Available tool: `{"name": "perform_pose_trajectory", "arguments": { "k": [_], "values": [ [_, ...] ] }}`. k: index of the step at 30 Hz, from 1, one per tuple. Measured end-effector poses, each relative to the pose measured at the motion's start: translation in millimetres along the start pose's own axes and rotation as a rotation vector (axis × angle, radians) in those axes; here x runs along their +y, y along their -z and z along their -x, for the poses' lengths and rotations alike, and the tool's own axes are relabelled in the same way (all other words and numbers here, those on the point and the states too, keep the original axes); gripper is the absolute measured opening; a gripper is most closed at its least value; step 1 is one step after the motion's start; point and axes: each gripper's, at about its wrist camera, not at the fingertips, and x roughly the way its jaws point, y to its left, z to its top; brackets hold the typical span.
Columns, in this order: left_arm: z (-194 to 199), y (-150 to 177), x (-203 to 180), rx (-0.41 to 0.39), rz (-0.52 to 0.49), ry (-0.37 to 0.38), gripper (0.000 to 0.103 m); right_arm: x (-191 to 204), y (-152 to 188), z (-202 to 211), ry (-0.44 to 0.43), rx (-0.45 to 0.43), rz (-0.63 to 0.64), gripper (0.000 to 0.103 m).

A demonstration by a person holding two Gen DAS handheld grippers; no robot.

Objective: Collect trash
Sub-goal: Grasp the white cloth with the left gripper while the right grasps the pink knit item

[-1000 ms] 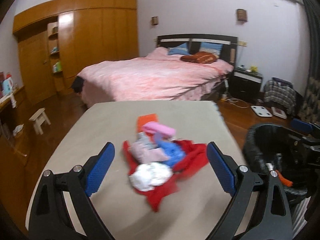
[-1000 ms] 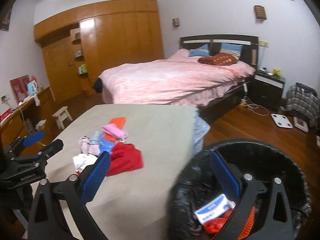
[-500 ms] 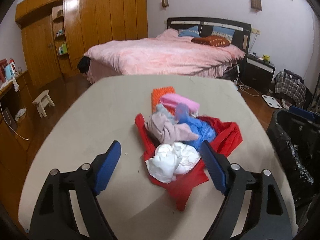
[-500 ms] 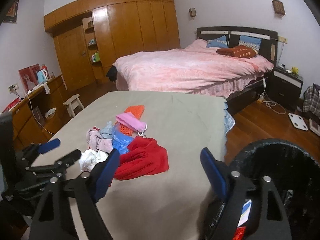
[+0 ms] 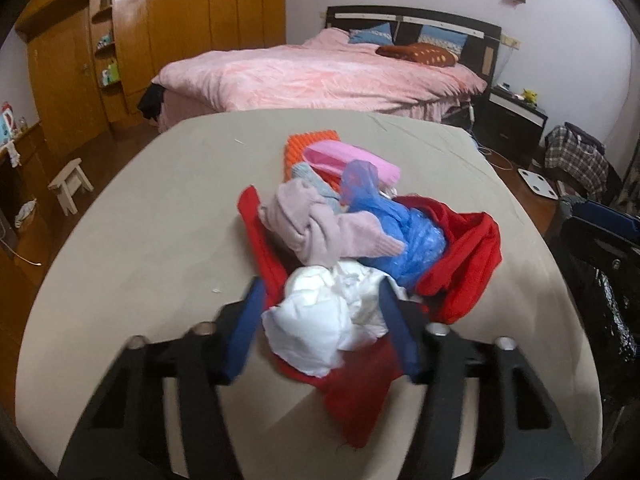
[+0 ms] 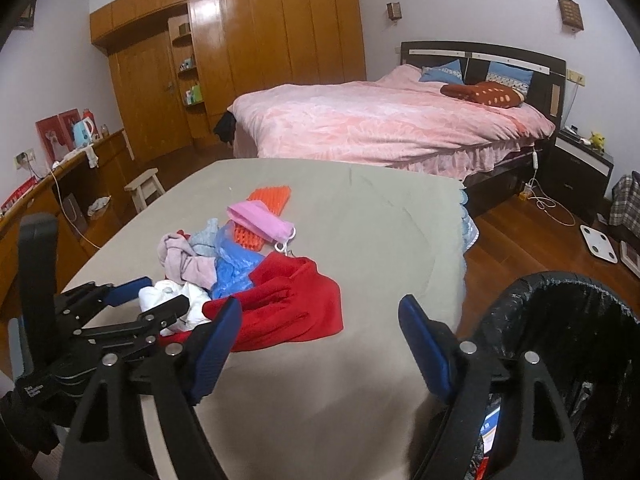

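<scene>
The left gripper (image 5: 320,320) is closing around the white crumpled wad (image 5: 324,316) at the bench's (image 5: 140,220) lower centre, pads not clearly pressing. The right gripper (image 6: 320,344) hangs released, farther off, beside the bin (image 6: 560,320).

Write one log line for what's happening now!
left gripper: closing around white wad | right gripper: open, empty | bin: beside table

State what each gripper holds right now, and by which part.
The left gripper is closing around the crumpled white wad, pads at its two sides; a firm hold cannot be told yet. The right gripper holds nothing.
</scene>
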Motion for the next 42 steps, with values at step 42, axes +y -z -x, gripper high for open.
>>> {"name": "perform_pose_trajectory", "arguments": {
  "k": [42],
  "values": [
    [76.9,-8.4,80.1,-0.163,0.127,-0.149,0.022,84.8,-7.9,-39.5,-0.153,0.029,0.071,0.072]
  ]
}}
